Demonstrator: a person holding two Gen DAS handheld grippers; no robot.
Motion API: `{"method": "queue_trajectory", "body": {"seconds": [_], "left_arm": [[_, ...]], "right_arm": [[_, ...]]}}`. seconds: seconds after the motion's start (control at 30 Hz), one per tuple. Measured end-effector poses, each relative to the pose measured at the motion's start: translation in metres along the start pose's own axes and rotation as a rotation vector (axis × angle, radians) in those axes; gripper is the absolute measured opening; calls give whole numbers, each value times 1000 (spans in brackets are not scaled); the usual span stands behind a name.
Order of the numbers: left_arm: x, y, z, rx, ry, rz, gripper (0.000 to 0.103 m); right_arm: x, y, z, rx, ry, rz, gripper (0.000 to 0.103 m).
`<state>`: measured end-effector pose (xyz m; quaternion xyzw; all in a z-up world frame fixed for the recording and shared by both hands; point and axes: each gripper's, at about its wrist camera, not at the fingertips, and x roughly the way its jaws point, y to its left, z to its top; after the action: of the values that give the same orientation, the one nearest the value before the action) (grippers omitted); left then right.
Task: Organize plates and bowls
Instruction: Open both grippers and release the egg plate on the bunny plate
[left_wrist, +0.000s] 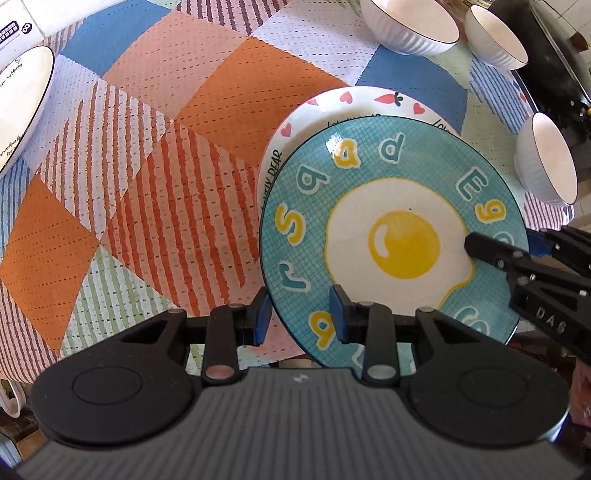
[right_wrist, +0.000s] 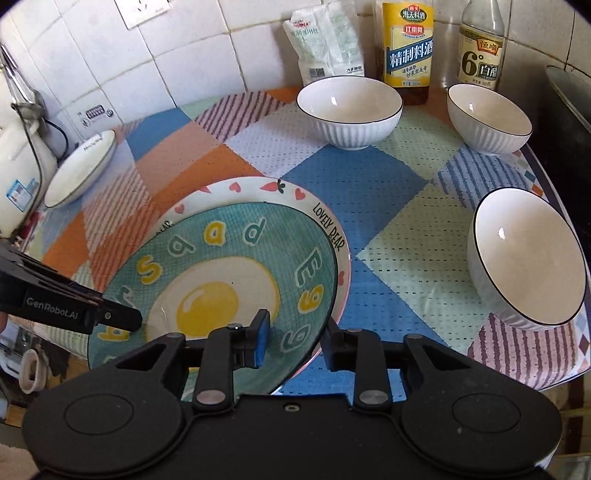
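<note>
A teal plate with a fried-egg picture (left_wrist: 391, 236) (right_wrist: 218, 291) lies on a white plate with hearts and carrots (left_wrist: 354, 103) (right_wrist: 255, 188) near the table's front edge. My left gripper (left_wrist: 301, 314) is open, its blue pads on either side of the teal plate's near-left rim. My right gripper (right_wrist: 295, 339) is open, straddling the plate's right rim; it shows in the left wrist view (left_wrist: 476, 247). Three white ribbed bowls (right_wrist: 349, 110) (right_wrist: 489, 118) (right_wrist: 524, 258) stand apart at the back and right. A white oval dish (right_wrist: 79, 168) sits far left.
Two bottles (right_wrist: 406, 48) (right_wrist: 480, 44) and a white bag (right_wrist: 325, 40) stand against the tiled wall behind the bowls. A white appliance (right_wrist: 18, 162) stands at the left. A dark stove (right_wrist: 569, 122) borders the right. The patchwork cloth (right_wrist: 354, 184) covers the table.
</note>
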<state>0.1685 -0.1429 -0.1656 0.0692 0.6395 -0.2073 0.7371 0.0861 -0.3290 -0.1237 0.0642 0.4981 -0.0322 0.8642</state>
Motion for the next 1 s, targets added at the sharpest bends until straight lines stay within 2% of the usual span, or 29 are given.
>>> {"method": "queue_trajectory", "body": {"seconds": [0.07, 0.13, 0.23, 0.33, 0.5, 0.67, 0.8, 1.0], "left_arm": [[2, -2, 2, 16, 3, 11, 32], [2, 0, 3, -3, -13, 22, 32], [3, 2, 5, -16, -19, 3, 31], [3, 0, 7, -8, -27, 17, 31], [2, 5, 8, -35, -25, 3, 31], [-16, 9, 0, -54, -56, -42, 31], [-36, 7, -9, -33, -89, -25, 31], [-71, 2, -22, 13, -137, 50, 38]], "right_arm": [[2, 10, 3, -25, 47, -63, 43], [3, 18, 4, -51, 43, -107, 44], [8, 15, 5, -26, 44, -119, 44], [13, 15, 4, -32, 52, -139, 44], [16, 17, 0, -53, 19, -148, 44], [8, 25, -9, -101, -18, -165, 43], [-6, 28, -15, -103, -71, -147, 43], [-40, 33, -18, -70, -185, -32, 44]]}}
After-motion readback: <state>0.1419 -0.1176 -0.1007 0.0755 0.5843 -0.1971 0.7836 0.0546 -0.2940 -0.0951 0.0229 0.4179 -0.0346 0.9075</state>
